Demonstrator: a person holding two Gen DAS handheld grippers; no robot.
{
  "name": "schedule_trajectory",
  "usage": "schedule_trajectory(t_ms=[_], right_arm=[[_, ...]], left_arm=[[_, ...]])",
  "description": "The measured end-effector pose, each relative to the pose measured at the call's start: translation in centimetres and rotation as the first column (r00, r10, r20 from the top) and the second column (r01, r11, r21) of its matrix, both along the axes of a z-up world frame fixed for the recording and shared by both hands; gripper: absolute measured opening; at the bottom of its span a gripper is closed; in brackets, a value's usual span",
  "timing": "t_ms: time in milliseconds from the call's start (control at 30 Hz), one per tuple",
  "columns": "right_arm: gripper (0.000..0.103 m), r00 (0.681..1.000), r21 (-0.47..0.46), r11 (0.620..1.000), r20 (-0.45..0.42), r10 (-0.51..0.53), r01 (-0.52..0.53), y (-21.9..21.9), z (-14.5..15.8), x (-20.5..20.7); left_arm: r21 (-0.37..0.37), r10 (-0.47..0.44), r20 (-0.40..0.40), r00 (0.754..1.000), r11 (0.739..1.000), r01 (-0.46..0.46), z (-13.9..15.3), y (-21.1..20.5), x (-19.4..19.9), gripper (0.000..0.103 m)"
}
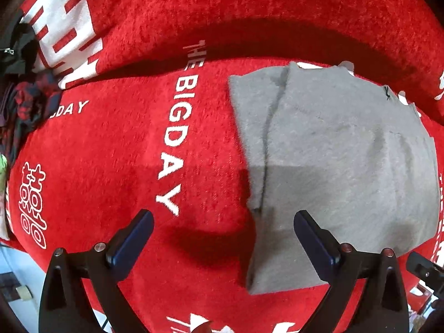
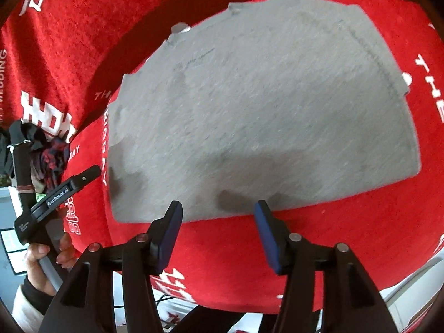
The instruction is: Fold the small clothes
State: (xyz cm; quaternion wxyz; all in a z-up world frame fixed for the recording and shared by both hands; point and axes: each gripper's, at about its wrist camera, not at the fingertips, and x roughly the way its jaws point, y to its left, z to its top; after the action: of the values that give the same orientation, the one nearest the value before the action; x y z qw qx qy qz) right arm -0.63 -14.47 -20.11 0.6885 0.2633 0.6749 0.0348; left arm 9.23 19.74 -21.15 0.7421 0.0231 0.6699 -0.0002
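Flat on the table (image 1: 116, 144) — a grey garment (image 1: 327, 149), folded, with one layer lapped over along its left side in the left wrist view and a long crease running down from its far edge. Small tabs or scallops along that far edge, pale against the red. Spread under it, a red cloth (image 2: 347, 244) printed with white lettering, "THE BIG DAY" among it, plus white Chinese characters. A ridge of the same red cloth raised behind the garment, throwing a dark shadow.

Above the garment's near left corner, the left gripper (image 1: 223, 219), jaws spread wide, nothing between them; one finger over bare red cloth, the other over grey fabric. Over the garment's near edge, the right gripper (image 2: 219, 208), jaws parted and empty, pads clear of the fabric — only their shadows on it.

At the far left of the table, a heap of dark clothes (image 1: 25, 88), red-and-navy plaid among black. Seen from the right wrist, a hand (image 2: 45, 252) wrapped round the left gripper's handle.
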Motion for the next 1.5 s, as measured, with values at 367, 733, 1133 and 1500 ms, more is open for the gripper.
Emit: schedule_trajectory(t_ms=[367,733,1133,1500], right_arm=[[0.073,0.990,0.153,0.978,-0.055,-0.132,0.139,1.9,-2.1,-1.5],[0.073,0.957,0.372,0.882,-0.112,-0.266,0.289,5.3,-5.3,-2.4],[0.073,0.891,0.460,0.771,-0.118,-0.438,0.440,7.5,-7.3,-2.0],[0.070,0.849,0.540,0.675,-0.159,-0.504,0.502,7.2,-8.7,-1.0]], left_arm=[[-0.056,0.023,-0.063,0.998,0.998,-0.027,-1.4,3.1,-0.4,0.101],[-0.262,0.104,-0.155,0.983,0.954,-0.142,-3.2,6.3,-1.4,0.101],[-0.311,0.071,-0.156,0.985,0.943,-0.117,-4.0,6.0,-0.8,0.101],[-0.479,0.125,-0.182,0.975,0.855,-0.199,-4.6,7.0,0.7,0.101]])
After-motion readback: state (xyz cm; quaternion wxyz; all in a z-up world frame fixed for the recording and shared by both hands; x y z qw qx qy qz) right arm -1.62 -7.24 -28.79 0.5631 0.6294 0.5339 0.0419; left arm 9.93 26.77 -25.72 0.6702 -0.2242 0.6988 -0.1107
